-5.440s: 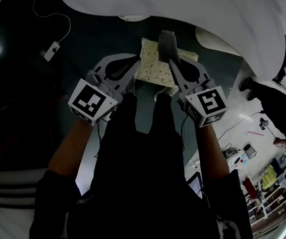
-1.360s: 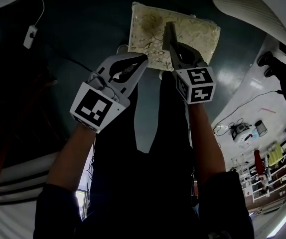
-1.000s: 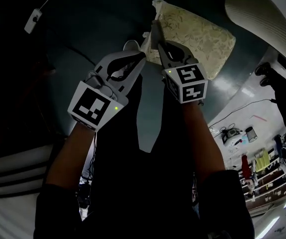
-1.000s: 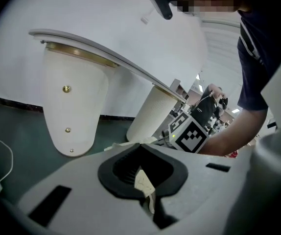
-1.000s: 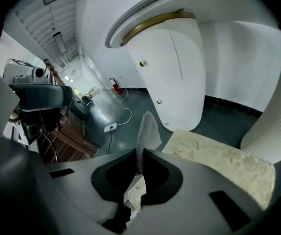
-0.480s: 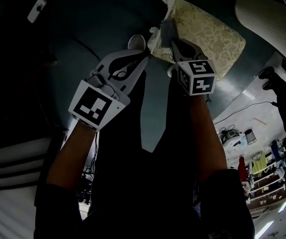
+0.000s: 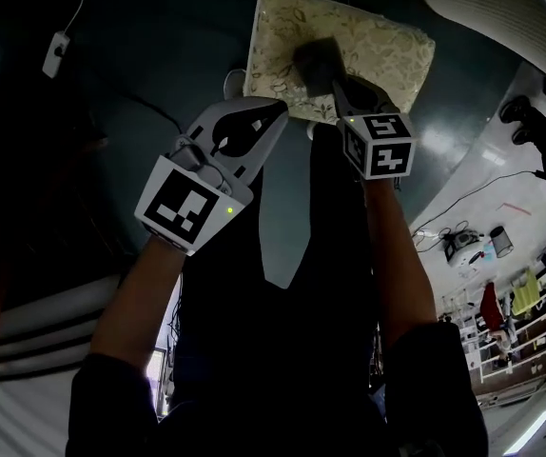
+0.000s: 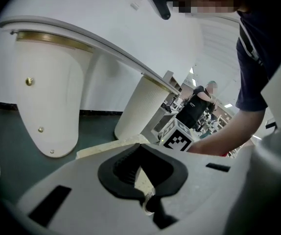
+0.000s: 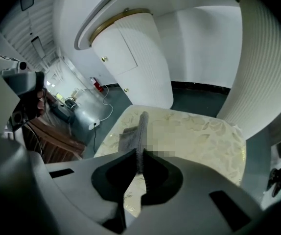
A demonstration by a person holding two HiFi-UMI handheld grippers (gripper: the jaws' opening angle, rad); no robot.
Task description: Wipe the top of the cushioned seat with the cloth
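The wiping looks to be under way. The right gripper (image 7: pixel 336 91) reaches out over the cushioned seat (image 7: pixel 387 50), a cream, leaf-patterned pad low on the dark green floor (image 7: pixel 140 84), between the white pedestals. Its fingers are closed tight on the grey cloth (image 7: pixel 315 61), which sits on the seat's top, roughly in the middle and towards the near edge. From the right gripper view the cloth (image 9: pixel 141 126) runs away from the fingers as a narrow upright fold, with a flatter flap spread to its left on the seat's surface (image 9: pixel 204 136). I judge that only part of it is in contact with the fabric.

The left gripper (image 7: pixel 275 114) hangs just beside the seat's near left corner. Its fingers are together with nothing between them; in its own view the tips meet (image 8: pixel 140 146) and only a strip of the cream pad (image 8: pixel 108 148) shows beyond them. I cannot tell whether it touches the seat; it seems to take no part in the stroke.

What comes next, as I read it, is a sweep of the cloth across the parts of the top to the right and to the far side. That calls for holding the pinch firm, tipping the right gripper lower so more of the cloth lies flat, and pressing lightly so the soft pad does not slide on the floor. The free gripper could steady the corner if it does.
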